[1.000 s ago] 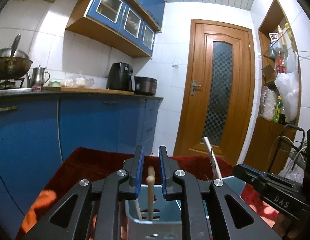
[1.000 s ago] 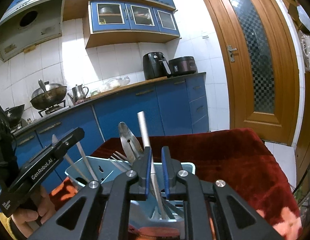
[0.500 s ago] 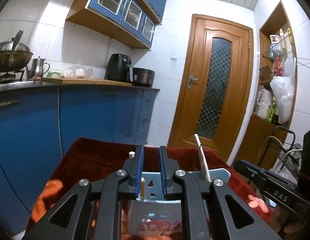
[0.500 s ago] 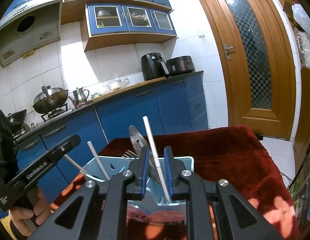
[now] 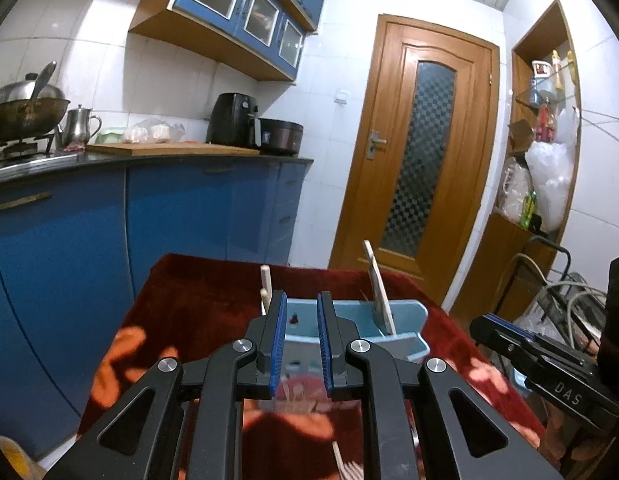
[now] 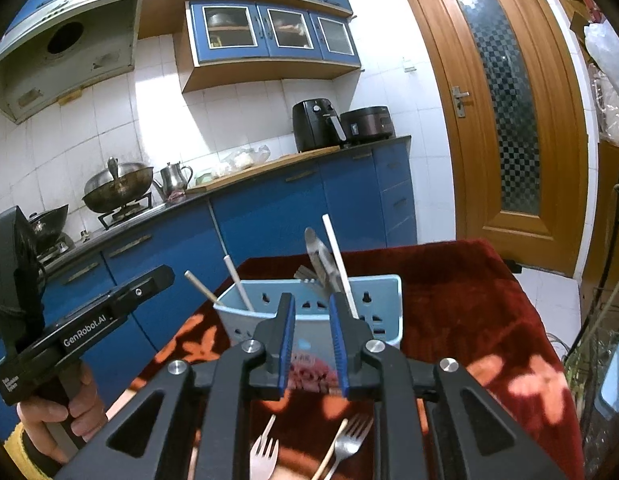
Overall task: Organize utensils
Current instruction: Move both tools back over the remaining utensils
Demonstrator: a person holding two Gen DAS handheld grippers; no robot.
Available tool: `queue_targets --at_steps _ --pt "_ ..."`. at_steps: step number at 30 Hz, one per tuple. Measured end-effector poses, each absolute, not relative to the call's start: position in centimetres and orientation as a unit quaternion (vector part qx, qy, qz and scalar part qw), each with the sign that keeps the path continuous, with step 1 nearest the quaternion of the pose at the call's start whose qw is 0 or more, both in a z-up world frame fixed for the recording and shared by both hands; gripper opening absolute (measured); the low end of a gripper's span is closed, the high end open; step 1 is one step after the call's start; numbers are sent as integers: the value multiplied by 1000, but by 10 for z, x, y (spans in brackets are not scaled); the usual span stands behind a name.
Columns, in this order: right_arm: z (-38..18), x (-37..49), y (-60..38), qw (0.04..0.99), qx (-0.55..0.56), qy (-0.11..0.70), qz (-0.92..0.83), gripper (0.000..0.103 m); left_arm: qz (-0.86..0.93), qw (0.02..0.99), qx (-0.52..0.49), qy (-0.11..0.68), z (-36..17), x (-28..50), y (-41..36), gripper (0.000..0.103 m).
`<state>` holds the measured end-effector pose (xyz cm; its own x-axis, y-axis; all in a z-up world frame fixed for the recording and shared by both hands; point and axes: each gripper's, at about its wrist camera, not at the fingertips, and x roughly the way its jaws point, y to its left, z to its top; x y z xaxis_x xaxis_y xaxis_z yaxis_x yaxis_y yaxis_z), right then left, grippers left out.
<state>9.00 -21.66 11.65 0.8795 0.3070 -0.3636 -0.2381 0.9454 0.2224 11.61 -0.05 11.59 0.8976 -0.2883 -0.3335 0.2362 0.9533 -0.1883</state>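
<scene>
Partly done, by the look of it. Blue caddy (image 6: pixel 309 312) just ahead of the right claw (image 6: pixel 312 330) already holds several pieces: two pale sticks (image 6: pixel 239 284) in the left compartment, a steel blade (image 6: pixel 317 254), fork tines and a long white handle (image 6: pixel 337 260) in the right one. Still loose on the worktop (image 6: pixel 469 300), below and behind the right claw: a pink fork (image 6: pixel 263 454) and a steel fork (image 6: pixel 347 438) with a pale handle. Likely next picks.

Right claw: jaws a narrow gap apart, have just been opening, nothing between them. Left claw (image 5: pixel 300 334): also a narrow gap, empty, caddy (image 5: pixel 405 320) just beyond its tips.

Materials: caddy is thin moulded plastic with cut-out holes and rounded corners. Sticks look wooden or plastic, can't tell which. Worktop cover is dark red plush with orange flower print, soft, so forks may sink in slightly. Claw pads are ribbed blue rubber on black frames.
</scene>
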Motion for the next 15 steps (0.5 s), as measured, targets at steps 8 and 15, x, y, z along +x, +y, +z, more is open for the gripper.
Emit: queue_targets --at_steps 8,15 --pt "107 59 -216 961 88 229 128 20 -146 961 -57 229 105 89 -3 15" --pt "90 38 -221 954 98 257 118 21 -141 948 -53 280 85 73 -4 15"
